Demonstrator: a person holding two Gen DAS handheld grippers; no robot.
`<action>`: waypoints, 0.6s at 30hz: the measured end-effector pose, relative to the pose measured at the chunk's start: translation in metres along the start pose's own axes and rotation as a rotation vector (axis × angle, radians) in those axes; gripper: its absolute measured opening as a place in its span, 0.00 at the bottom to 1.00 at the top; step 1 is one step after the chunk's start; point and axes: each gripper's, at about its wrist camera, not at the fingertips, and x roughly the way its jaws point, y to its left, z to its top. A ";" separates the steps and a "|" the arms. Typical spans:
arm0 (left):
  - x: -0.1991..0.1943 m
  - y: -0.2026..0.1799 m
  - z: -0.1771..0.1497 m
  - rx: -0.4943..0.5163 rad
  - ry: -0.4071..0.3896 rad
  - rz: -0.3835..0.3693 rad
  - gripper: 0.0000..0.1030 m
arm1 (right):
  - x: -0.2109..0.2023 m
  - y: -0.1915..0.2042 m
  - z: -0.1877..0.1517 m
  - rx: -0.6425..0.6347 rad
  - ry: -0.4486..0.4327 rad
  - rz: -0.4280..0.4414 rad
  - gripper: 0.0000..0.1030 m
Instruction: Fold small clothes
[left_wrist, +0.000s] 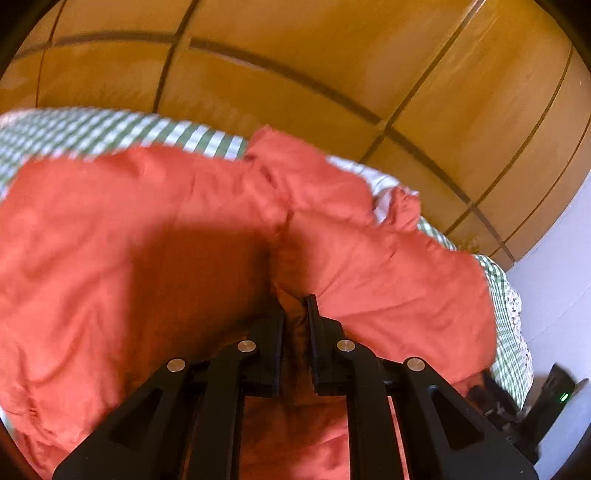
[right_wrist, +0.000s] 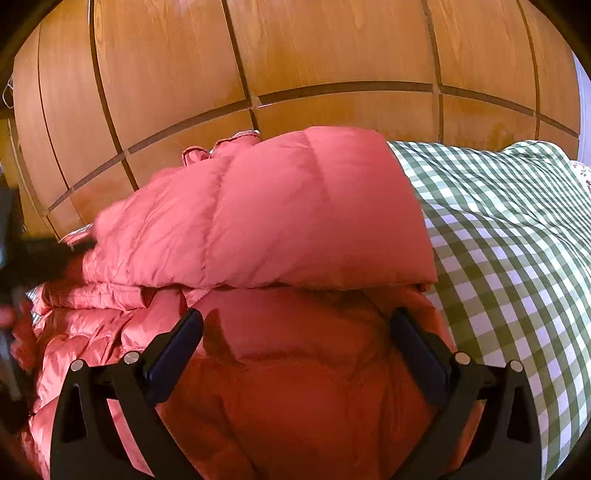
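A red-orange quilted puffer jacket (left_wrist: 129, 229) lies on a green and white checked bed cover (left_wrist: 110, 129). My left gripper (left_wrist: 295, 306) is shut on a pinch of the jacket's fabric, with folds bunching up around the fingertips. In the right wrist view the jacket (right_wrist: 280, 221) has one padded part folded over on top of the rest. My right gripper (right_wrist: 295, 325) is open, its fingers (right_wrist: 181, 339) spread wide just above the jacket's lower part, and holds nothing.
A wooden panelled wardrobe (right_wrist: 295, 66) stands right behind the bed. The checked cover (right_wrist: 509, 240) stretches to the right of the jacket. A dark device with a green light (left_wrist: 554, 395) sits by the bed's right edge near a pale wall.
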 end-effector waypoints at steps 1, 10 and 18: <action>0.003 0.005 -0.008 -0.002 -0.010 -0.020 0.10 | -0.002 0.000 0.000 0.003 -0.002 -0.002 0.98; 0.005 0.014 -0.015 -0.011 -0.030 -0.053 0.11 | -0.049 -0.012 0.030 0.071 -0.100 -0.136 0.98; 0.007 0.015 -0.013 -0.018 -0.025 -0.059 0.11 | 0.031 -0.009 0.103 -0.012 -0.045 -0.289 0.98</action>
